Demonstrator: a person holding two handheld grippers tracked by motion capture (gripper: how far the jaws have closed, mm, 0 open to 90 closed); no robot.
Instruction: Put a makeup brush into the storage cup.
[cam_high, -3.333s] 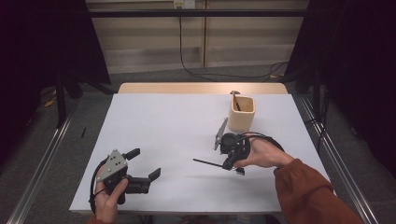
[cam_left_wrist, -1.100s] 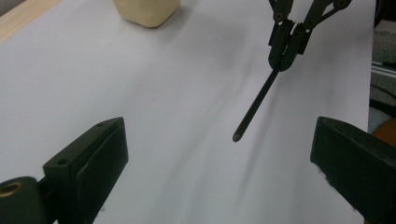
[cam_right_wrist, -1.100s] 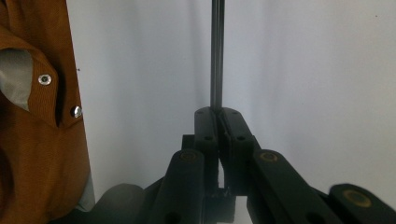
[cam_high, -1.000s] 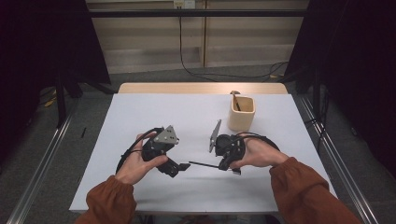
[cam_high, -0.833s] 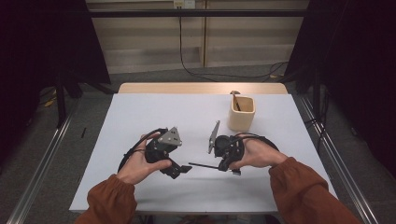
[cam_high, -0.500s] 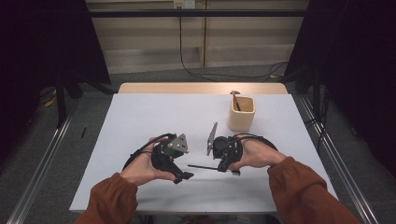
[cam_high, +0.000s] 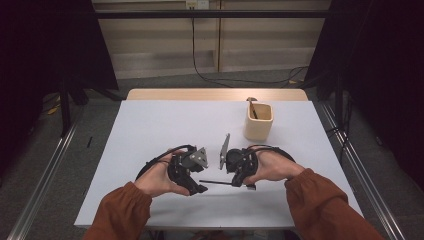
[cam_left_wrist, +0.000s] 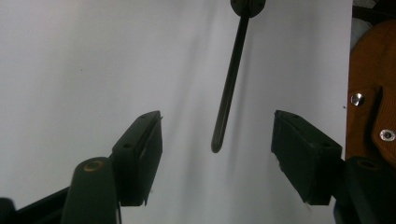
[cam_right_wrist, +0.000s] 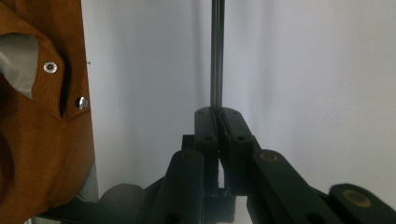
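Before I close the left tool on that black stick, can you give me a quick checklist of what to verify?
1. Right tool shut on the black stick: ok.
2. Stick's free end between the left tool pads: ok.
3. Left pads touching the stick: not ok, gaps on both sides; the jaws have just been closing.
4. Stick centred between the pads: ok, roughly.
5. Cup away from both hands: ok.
6. Stick lifted off the table: cannot tell.

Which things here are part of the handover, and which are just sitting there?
In the job:
- thin black rod, clamped in the right gripper
- left gripper, jaws just been closing, rod tip between them, untouched

Lying about:
- beige square cup with a dark stick inside
- white table
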